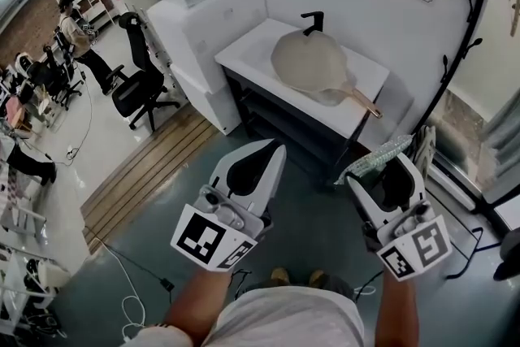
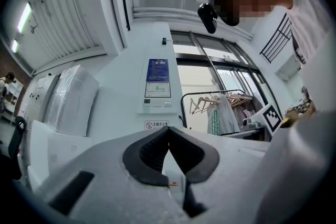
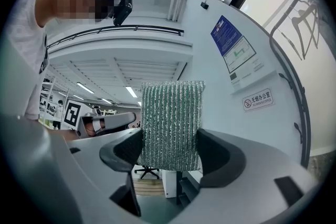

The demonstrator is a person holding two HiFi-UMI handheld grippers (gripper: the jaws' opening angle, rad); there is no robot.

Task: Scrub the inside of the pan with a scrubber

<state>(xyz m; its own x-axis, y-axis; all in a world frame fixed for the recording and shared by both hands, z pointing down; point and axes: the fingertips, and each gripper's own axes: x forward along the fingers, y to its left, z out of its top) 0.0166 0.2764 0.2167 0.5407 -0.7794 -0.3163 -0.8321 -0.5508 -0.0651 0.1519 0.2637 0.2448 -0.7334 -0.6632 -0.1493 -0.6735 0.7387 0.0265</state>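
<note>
Head view, pan (image 1: 313,63) on counter (image 1: 241,54), chair (image 1: 136,87) nearby

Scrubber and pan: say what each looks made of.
The scrubber is a ribbed, glittery green-silver mesh, likely metallic thread knitted over a sponge pad. The pan has a matte beige surface without shine, possibly a stone-look or ceramic coating. Its handle looks like brown wood, though it is too small to be sure.

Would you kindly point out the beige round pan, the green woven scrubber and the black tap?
beige round pan (image 1: 313,61): head view, body centre
green woven scrubber (image 3: 171,123): right gripper view, face centre
black tap (image 1: 314,22): head view, stem
</note>
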